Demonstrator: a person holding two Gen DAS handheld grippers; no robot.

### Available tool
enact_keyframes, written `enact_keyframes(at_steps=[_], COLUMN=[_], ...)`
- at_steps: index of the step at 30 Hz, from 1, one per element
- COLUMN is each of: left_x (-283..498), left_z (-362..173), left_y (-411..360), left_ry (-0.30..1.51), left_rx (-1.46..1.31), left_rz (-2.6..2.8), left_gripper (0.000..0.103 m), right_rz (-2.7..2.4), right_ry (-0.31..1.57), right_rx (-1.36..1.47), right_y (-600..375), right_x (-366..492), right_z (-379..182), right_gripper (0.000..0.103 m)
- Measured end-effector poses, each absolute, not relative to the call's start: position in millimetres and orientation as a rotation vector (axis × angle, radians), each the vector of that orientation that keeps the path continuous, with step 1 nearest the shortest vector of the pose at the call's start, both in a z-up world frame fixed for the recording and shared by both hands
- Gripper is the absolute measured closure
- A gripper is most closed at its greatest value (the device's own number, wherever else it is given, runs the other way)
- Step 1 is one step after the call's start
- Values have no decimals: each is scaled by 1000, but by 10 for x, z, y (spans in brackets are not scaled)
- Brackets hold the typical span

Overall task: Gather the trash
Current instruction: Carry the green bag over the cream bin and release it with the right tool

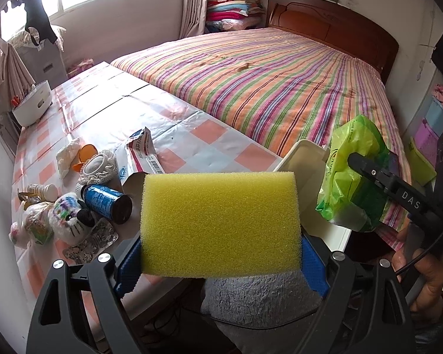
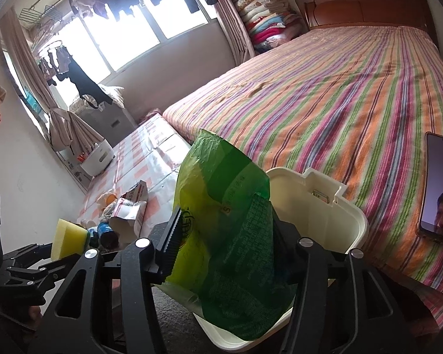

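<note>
Left gripper (image 1: 221, 265): jaws wide, clamped on yellow sponge (image 1: 220, 224), held above table (image 1: 109, 103) edge. Right gripper (image 2: 227, 262): green wrapper (image 2: 224, 236) between its jaws over white bin (image 2: 325, 206); whether the pads press on it cannot be told. Beyond: bottle (image 1: 107, 203), carton (image 1: 140, 153) and other litter on table; striped bed (image 1: 280, 82) behind.

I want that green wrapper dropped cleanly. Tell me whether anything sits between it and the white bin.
Nothing visible blocks it. The green wrapper sits between the right gripper jaws directly over the open white bin, whose mouth is uncovered. The yellow sponge in the left gripper is off to the side.
</note>
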State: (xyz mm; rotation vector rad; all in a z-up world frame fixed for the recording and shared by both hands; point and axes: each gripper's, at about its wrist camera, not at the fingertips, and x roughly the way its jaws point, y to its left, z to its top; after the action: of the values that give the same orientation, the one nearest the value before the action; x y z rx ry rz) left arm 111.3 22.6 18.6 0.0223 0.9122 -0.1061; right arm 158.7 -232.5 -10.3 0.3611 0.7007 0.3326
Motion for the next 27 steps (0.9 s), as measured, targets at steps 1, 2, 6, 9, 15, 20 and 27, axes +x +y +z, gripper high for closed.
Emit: enact_keyframes(at_steps=[1, 2, 6, 9, 15, 20, 27], left_x=[1115, 1123, 1155, 1190, 1273, 1381, 1589], left_z=[195, 205, 254, 278, 293, 283, 191], left_y=[229, 233, 231, 209, 105, -17, -236], left_ry=[912, 912, 909, 908, 910, 913, 953], left_rx=[22, 23, 23, 26, 46, 60, 67], left_rz=[-104, -101, -96, -99, -120, -157, -245], left_gripper=[18, 18, 18, 18, 18, 18, 18], right_rz=[335, 334, 335, 332, 331, 305, 250], right_ry=[703, 704, 696, 681, 638, 608, 520], right_rx=[363, 368, 380, 383, 411, 403, 401], right_y=[-2328, -2335, -2338, -2363, -2489, -2633, -2852], right_x=[1599, 1608, 1630, 1631, 1608, 1582, 1402], right_z=[-115, -123, -122, -100, -50, -27, 47], right_gripper=[40, 34, 32, 29, 23, 19, 17])
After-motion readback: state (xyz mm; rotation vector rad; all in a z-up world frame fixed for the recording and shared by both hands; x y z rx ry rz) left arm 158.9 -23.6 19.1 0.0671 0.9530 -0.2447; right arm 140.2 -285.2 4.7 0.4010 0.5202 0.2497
